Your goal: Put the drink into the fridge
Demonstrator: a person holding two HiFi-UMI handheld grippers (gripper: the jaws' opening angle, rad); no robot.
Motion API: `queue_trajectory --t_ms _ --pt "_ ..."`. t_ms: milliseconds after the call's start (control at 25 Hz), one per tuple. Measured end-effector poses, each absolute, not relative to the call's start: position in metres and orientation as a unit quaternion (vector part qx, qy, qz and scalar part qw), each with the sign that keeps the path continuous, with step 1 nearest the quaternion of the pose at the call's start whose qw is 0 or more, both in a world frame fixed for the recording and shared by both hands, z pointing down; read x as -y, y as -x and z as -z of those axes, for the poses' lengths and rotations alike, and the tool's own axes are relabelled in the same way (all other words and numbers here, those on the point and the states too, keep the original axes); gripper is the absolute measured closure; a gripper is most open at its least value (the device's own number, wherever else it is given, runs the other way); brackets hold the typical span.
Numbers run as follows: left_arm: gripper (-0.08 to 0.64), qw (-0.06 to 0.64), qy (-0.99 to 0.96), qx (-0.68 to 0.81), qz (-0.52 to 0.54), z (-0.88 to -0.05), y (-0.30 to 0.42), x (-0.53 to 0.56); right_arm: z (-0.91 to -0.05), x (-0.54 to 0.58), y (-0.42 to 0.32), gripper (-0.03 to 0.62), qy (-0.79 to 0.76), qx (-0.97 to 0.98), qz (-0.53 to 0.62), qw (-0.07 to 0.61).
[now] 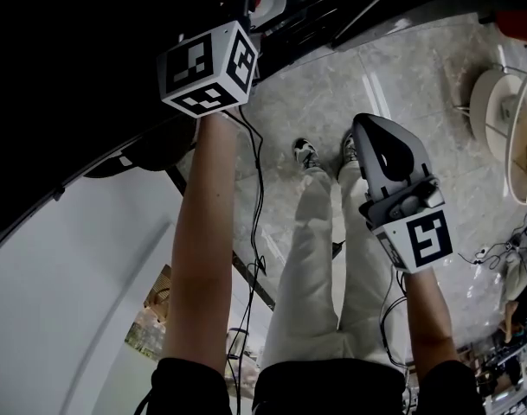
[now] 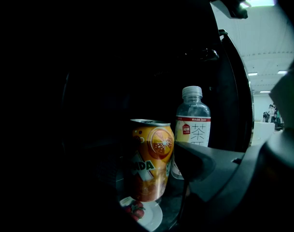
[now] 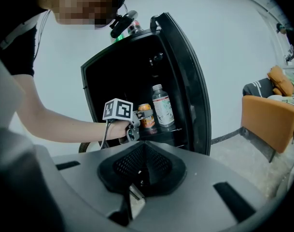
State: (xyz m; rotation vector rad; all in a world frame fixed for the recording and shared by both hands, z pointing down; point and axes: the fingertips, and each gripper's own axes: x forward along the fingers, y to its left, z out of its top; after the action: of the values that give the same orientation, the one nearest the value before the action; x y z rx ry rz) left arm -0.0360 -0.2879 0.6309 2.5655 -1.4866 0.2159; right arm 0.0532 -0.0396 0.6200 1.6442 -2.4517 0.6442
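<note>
Step in hand: placement of the drink inside the fridge; door stands open at 3 o'clock of the cavity

Left gripper: reached into the cavity, jaws closed on the orange can; one jaw pad shows pressed against the can's side at 3 o'clock in the left gripper view, while the opposite jaw is lost in the dark there; the right gripper view confirms the clamp

Location of the can: upright, inside the fridge, on the lower level; a clear bottle with a white label stands just beside it at 1 o'clock, slightly behind; a small white dish with a red print lies at 6 o'clock beneath the can; whether the can's base already bears on the shelf cannot be told

Right gripper: held back outside the fridge, jaws together, nothing between them

Assessment: task near completion; the next move calls for seating the can flat, parting the left jaws, and drawing straight back without nudging the bottle; the door then remains to be shut
</note>
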Motion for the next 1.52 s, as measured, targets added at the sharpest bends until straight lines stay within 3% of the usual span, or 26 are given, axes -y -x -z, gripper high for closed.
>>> queue_trajectory --t_ms 480,720,840,920,1160,1520 --pt "0.227 0.048 -0.859 0.505 -0.068 -0.626 0.040 0.229 -0.618 0.024 -0.050 0.578 -0.533 0.816 -0.214 0.065" --pt "0.356 0.043 -0.857 0.511 -0.052 -0.604 0.035 0.203 -0.614 0.019 -0.053 0.578 -0.530 0.817 -0.217 0.068" --pt "0.460 0.036 -0.854 0.517 -0.046 -0.591 0.034 0.189 -0.610 0.018 -0.054 0.578 -0.529 0.818 -0.215 0.066" --pt "0.485 0.031 -0.854 0.518 -0.042 -0.583 0.035 0.178 -0.607 0.016 -0.054 0.578 -0.529 0.819 -0.212 0.070" --pt "0.541 0.036 -0.848 0.528 -0.041 -0.566 0.043 0.149 -0.595 0.013 -0.049 0.578 -0.531 0.821 -0.201 0.060" --pt "0.551 0.068 -0.848 0.525 -0.034 -0.548 0.052 0.097 -0.567 0.004 -0.050 0.578 -0.546 0.815 -0.189 0.050"
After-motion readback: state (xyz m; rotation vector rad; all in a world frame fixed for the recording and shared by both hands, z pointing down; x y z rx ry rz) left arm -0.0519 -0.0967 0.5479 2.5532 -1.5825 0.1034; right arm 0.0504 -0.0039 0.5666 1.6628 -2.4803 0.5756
